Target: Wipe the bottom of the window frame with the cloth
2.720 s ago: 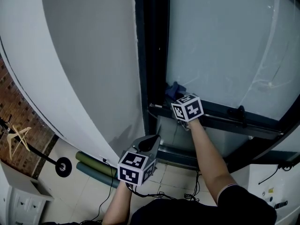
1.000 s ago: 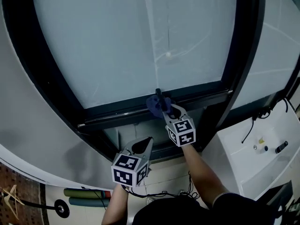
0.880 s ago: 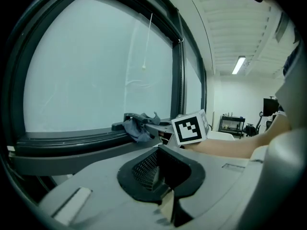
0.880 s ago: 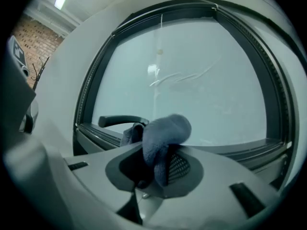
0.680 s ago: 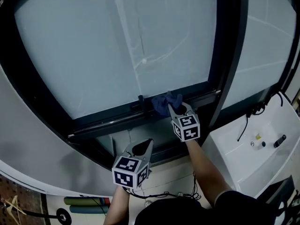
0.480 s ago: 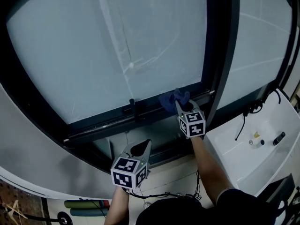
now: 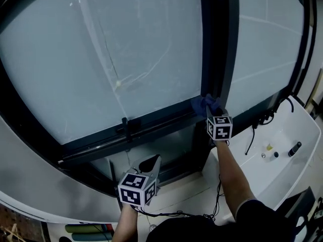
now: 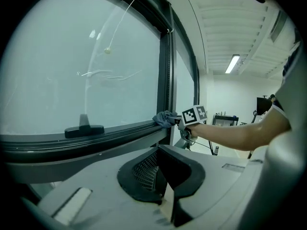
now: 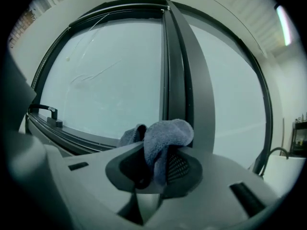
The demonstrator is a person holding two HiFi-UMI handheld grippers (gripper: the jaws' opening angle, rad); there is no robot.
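Window frame (image 7: 151, 119), bottom rail: your right claw (image 7: 211, 111) clamps blue cloth (image 7: 203, 103) bunched ahead of it, hiding where it touches. Your left claw (image 7: 153, 161): closed, empty, held below.

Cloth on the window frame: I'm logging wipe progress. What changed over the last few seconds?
The right gripper slid the blue cloth rightward along the bottom frame rail, from its left end past the handle to the corner at the vertical post. The cloth stayed clamped in its jaws; the left gripper stayed low, shut and empty.
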